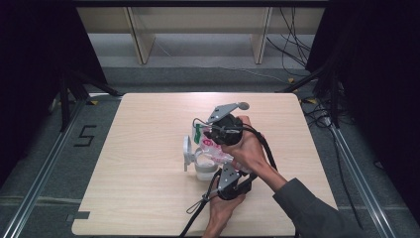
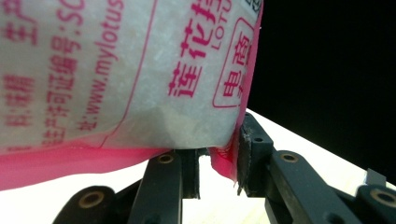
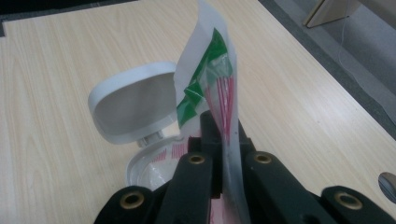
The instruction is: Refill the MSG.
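Centre of the table (image 1: 148, 198), right gripper (image 3: 223, 140) clenched on bag (image 3: 212, 79) top, left gripper (image 2: 219, 163) pinching its pink bottom edge, open-lidded white container (image 3: 135, 105) below.

A light wooden table (image 1: 148, 198) with rounded corners fills the centre of the high view; a small dark notch cuts its lower left edge. Around it lies grey carpeted floor (image 1: 99, 144), with a black marking shaped like the figure 5 (image 1: 85, 135) at the left of the frame. A metal rail (image 1: 39, 173) runs diagonally through the lower left, and another rail (image 1: 364, 183) through the right. Black curtains (image 1: 34, 59) hang at the far left and far right. Along the top stands a pale wooden shelf unit (image 1: 198, 29) with two slanted uprights. Loose black cables (image 1: 294, 39) trail over the floor at the upper right.
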`<state>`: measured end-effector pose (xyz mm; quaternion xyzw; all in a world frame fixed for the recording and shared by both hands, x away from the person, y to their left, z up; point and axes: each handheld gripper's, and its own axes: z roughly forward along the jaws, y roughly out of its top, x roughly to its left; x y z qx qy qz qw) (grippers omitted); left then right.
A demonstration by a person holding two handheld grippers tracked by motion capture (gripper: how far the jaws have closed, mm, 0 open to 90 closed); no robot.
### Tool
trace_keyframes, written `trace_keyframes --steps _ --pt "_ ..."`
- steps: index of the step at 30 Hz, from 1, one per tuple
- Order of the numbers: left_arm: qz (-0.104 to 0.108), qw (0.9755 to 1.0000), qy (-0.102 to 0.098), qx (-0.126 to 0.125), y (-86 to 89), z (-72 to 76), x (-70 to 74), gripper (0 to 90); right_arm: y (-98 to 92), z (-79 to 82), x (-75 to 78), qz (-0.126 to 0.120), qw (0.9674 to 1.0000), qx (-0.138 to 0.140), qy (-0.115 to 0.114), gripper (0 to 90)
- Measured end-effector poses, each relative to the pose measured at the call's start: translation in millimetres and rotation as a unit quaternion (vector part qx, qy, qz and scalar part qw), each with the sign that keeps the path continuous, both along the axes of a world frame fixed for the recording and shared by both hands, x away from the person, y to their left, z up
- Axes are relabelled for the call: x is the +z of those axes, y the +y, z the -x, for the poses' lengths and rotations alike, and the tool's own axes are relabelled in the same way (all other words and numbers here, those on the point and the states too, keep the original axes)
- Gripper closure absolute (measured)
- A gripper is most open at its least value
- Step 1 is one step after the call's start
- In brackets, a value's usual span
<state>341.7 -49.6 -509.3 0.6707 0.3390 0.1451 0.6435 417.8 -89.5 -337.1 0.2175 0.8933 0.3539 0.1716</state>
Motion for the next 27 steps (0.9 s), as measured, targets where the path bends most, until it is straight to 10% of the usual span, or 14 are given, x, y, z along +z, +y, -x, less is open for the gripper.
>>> trace_keyframes --steps 27 --pt "0.004 1.0 -0.003 -0.001 -1.0 -1.4 -0.3 72.5 2.1 -2.7 -1.7 0.003 1.0 0.007 -0.001 90.0"
